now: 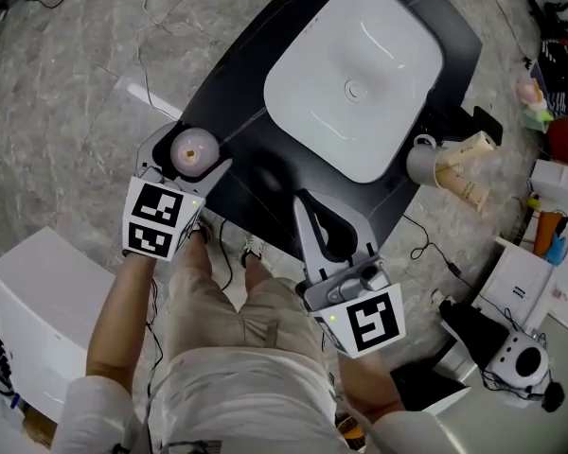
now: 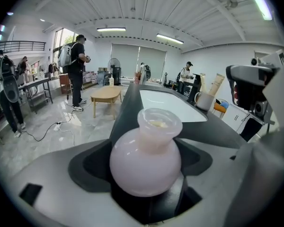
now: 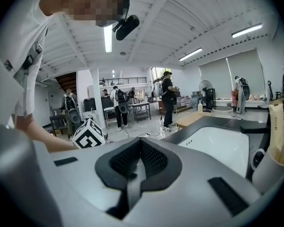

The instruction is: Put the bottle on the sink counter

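While the dark bench (image 1: 256,126) carries a white basin (image 1: 355,74) sunk into its far part, both tools sit at its near side. Left hand-held gripper (image 1: 194,151) is at the bench corner left of the basin, with its jaws spread wide and clamped on the round belly of the bottle (image 2: 145,157). Right hand-held gripper (image 1: 306,208) is over the bench edge just near of the basin, with its jaws pressed together and nothing between them. White mug (image 1: 422,162) stands right of the basin with tan paper cups stuck in it. The bottle is pale pink, upright, with a short neck and an open mouth, and the basin is ahead of it in the left gripper view. Can't tell if its base touches the bench.
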{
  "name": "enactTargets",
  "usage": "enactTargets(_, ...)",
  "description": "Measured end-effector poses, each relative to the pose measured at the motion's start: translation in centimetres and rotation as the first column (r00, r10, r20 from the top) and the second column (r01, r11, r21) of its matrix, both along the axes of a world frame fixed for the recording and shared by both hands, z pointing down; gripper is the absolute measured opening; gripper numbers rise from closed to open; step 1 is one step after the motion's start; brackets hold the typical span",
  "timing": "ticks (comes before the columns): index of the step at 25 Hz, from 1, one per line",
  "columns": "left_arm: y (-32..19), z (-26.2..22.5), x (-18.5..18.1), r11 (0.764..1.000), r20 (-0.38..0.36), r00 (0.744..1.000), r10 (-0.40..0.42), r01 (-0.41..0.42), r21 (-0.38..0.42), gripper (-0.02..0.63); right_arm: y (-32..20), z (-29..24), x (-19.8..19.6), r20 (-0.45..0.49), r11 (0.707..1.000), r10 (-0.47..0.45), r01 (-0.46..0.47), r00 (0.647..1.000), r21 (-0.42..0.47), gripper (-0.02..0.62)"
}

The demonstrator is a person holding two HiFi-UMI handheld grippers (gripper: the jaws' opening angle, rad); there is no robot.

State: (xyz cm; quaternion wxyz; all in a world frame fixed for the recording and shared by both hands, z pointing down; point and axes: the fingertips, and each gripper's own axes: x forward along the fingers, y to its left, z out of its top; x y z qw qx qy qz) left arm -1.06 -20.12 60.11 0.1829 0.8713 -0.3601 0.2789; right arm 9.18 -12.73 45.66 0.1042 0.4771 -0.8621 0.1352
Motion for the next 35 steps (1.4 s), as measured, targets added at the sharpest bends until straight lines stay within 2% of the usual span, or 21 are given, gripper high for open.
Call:
enactTargets(2, 0.0, 0.0, 0.2, 1.000, 0.003, 1.000, -0.006, 0.006, 0.009, 0.409, 0.1, -0.5, 0.2, -0.006, 1.000, 0.004, -0.004, 1.000, 0.005, 0.011)
enactTargets(5, 0.0, 0.0, 0.4, 1.000, -0.001, 1.000, -0.012, 0.012, 0.016, 0.460, 0.3, -1.2, 0.3, -0.013, 1.000, 0.010, -0.010, 1.000, 0.012, 0.011)
enactTargets(10, 0.0, -0.6, 0.1, 0.999, -0.031, 0.999, -0.034, 0.035, 0.041, 0.483, 1.0, -2.1, 0.2, -0.018, 1.000, 0.014, -0.013, 1.000, 0.019, 0.011)
enactTargets(21, 2.3, -5.9, -1.6, 0.989, -0.128, 0.985, -0.119, 0.129, 0.075, 0.485, 3.3, -5.4, 0.8, 0.001, 0.998, 0.016, -0.016, 1.000, 0.062, 0.011)
enactTargets(26, 4.0, -8.6, -2.5, 0.982, -0.116, 0.983, -0.144, 0.156, 0.106, 0.477, 4.4, -6.7, 0.9, 0.013, 0.998, -0.002, 0.002, 1.000, 0.065, 0.011)
enactTargets(30, 5.1, -11.2, -3.7, 0.970, -0.123, 0.977, -0.177, 0.194, 0.144, 0.363, 4.6, -8.5, 0.4, 0.020, 0.996, -0.031, 0.029, 0.999, 0.090, 0.011)
enactTargets(33, 5.4, -13.3, -4.6, 0.952, -0.136, 0.967, -0.216, 0.240, 0.192, 0.248, 4.2, -10.0, -0.1, 0.018, 0.991, -0.060, 0.058, 0.998, 0.121, 0.011)
enactTargets(35, 5.5, -14.7, -5.2, 0.939, -0.147, 0.960, -0.238, 0.266, 0.217, 0.200, 3.9, -11.1, -0.4, 0.016, 0.987, -0.078, 0.075, 0.997, 0.143, 0.011)
